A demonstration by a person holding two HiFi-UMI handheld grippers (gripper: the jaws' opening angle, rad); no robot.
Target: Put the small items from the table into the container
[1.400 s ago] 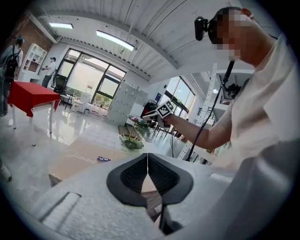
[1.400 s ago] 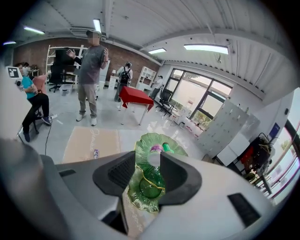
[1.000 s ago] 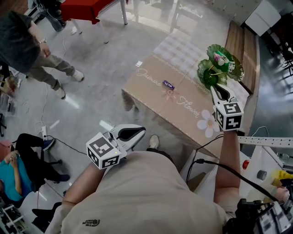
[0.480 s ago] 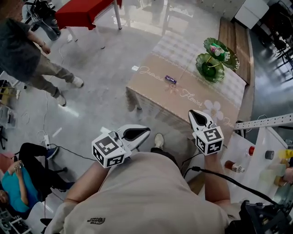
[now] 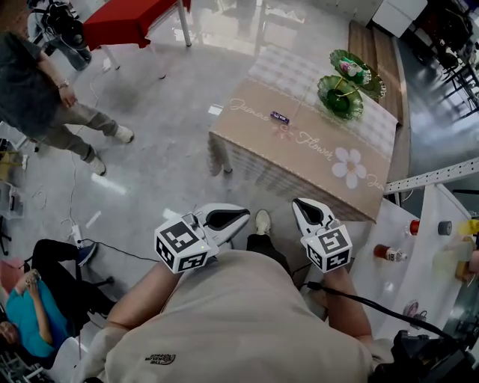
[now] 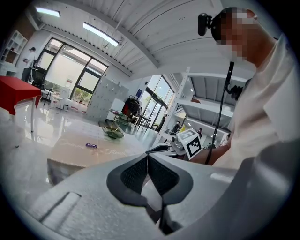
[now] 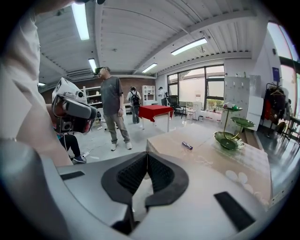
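A small purple item (image 5: 279, 117) lies on the beige flower-print tablecloth (image 5: 314, 161). At the table's far side stands a green two-tier dish (image 5: 339, 97); a small pink and white item (image 5: 346, 66) lies in its upper tier. Both grippers hang off the table, close to my body. My left gripper (image 5: 244, 214) is shut and empty, its tips meeting (image 6: 148, 154). My right gripper (image 5: 299, 203) is also shut with nothing in it (image 7: 147, 154). The purple item (image 7: 187, 146) and the dish (image 7: 228, 140) lie well ahead of the right gripper.
A person (image 5: 45, 90) stands on the floor at left near a red table (image 5: 127, 22). Another person (image 5: 30, 292) sits at lower left. A white shelf (image 5: 419, 247) with bottles is at right. Cables run across the floor.
My right gripper has drawn back from the green dish, across the table, to a spot off its near edge by my body. The left gripper shifted a little to the right.
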